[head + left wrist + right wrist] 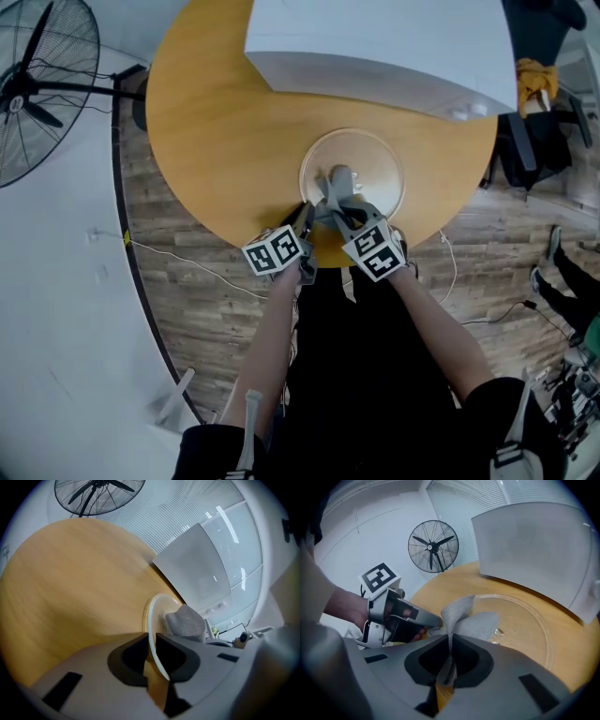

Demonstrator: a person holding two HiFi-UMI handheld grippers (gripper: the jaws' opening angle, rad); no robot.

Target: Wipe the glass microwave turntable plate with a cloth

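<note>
The clear glass turntable plate (373, 155) lies on the round wooden table near its front edge. My left gripper (305, 217) is shut on the plate's near-left rim (151, 634), which runs edge-on between its jaws. A grey cloth (474, 620) rests on the near part of the plate (534, 625), with one corner pulled up. My right gripper (335, 199) is shut on that cloth, a strip of it (451, 644) pinched between the jaws. In the left gripper view the cloth (186, 620) bunches on the plate just beyond the jaws.
A white microwave (375, 42) stands at the back of the wooden table (225, 131). A standing fan (37, 89) is on the floor at the left. A few droplets or crumbs (499, 632) sit on the plate beside the cloth. Cables run over the floor below the table edge.
</note>
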